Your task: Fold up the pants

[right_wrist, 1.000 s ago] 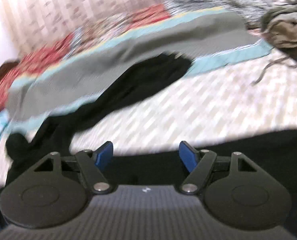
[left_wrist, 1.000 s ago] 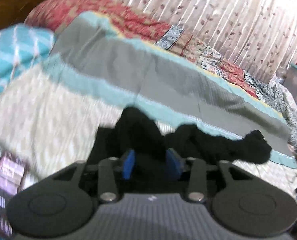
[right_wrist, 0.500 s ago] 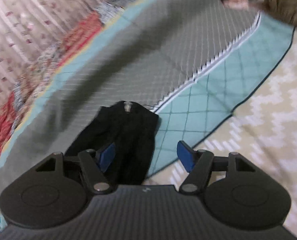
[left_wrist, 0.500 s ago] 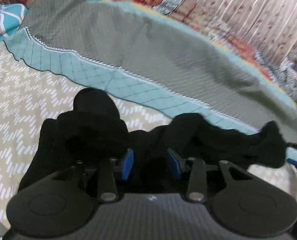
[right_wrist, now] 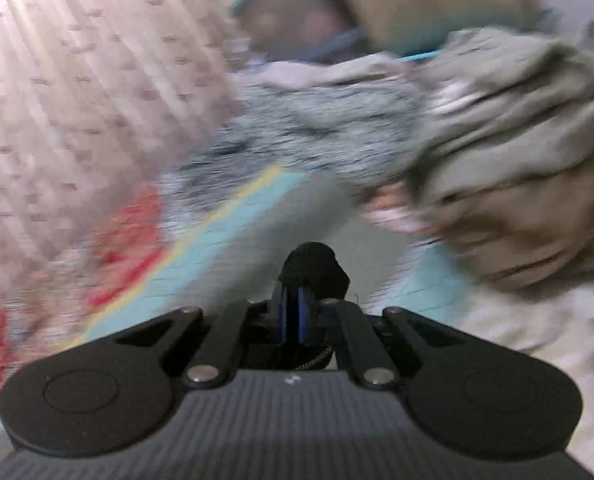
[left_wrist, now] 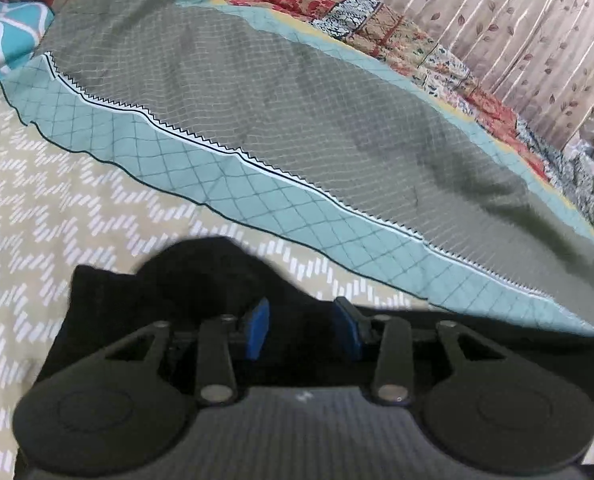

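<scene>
Step in hand, as I judge it: getting both ends of the black pants (left_wrist: 185,280) gripped so the garment can be stretched out before the first fold.

My right gripper (right_wrist: 292,316) is pinched down to a narrow slit on a bunched wad of black fabric, which pokes out past the blue pads (right_wrist: 283,312). This view is heavily blurred.

My left gripper (left_wrist: 301,330) has its pads partly apart with black cloth lying between and around them; I cannot tell whether they actually bite it.

The pants lie on the near part of the chevron bedsheet (left_wrist: 57,168), short of the grey-teal quilt (left_wrist: 297,128).

Next move calls for drawing the two ends apart and laying the cloth flat.

Containers: none I can identify; a heap of beige clothes (right_wrist: 517,184) sits far right.
</scene>
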The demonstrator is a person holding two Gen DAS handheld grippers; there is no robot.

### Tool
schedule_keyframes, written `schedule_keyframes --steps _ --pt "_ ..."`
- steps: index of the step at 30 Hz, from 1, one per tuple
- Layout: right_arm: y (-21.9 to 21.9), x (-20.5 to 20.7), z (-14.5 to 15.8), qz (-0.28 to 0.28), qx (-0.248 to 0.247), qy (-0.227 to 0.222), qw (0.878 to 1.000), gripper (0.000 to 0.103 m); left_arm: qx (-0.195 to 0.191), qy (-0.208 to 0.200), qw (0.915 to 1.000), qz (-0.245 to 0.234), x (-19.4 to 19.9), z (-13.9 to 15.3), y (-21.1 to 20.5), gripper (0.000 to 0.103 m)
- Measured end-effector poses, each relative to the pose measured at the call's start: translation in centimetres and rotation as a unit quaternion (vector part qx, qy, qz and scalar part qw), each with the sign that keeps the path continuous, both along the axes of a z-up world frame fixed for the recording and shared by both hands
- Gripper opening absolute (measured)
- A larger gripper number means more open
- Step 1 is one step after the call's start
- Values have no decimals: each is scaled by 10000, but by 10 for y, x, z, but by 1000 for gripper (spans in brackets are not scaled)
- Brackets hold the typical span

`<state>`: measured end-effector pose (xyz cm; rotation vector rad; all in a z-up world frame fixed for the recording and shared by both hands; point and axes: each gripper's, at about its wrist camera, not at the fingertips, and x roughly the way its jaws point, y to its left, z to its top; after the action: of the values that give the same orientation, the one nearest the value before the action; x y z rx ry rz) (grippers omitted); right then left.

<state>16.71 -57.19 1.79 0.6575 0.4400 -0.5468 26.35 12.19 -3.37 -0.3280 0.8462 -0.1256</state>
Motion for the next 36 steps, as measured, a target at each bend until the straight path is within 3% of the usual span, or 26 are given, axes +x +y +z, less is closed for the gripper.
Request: schedule_keyframes --steps 1,3,7,10,15,20,22,24,26,27,29,30,32,36 --pt "-9 -8 -8 -3 46 345 9994 32 31 32 10000 13 1 -1 0 38" --pt "-16 -29 -19 -247 -70 773 9967 45 -51 76 10000 30 0 -1 2 38" --pt "-15 -77 -23 -407 25 592 9974 45 131 -189 9997 85 -7 15 9 43" --pt "-5 -88 -16 -237 44 539 9983 45 694 -374 9969 90 -2 25 11 52" --pt "22 -22 -9 410 64 763 9962 53 1308 -267 9910 -123 18 15 9 65" --pt "38 40 -34 561 235 1355 9889 60 939 6 9955 154 33 -4 16 74" --pt "37 61 -46 399 206 1668 9850 62 804 46 9964 253 38 -9 17 69" --pt "35 71 -56 221 157 1892 9816 64 788 121 9964 285 42 -15 15 55" --pt "30 82 -71 125 206 2115 9771 64 882 258 9953 312 48 -22 11 23" --pt "31 83 -76 157 165 2200 9752 64 1048 289 9934 359 50 -25 8 19" --pt "44 90 -79 216 -376 2384 9702 50 1185 224 9919 392 49 -27 3 14" --pt "49 90 -77 253 -602 2419 9681 23 1168 203 9921 420 47 -25 3 13" --pt "42 81 -73 254 -473 2086 9765 18 1009 115 9936 494 41 -16 6 11" --pt "29 42 -48 -16 -44 1119 9937 16 534 -279 9963 609 17 17 21 10"
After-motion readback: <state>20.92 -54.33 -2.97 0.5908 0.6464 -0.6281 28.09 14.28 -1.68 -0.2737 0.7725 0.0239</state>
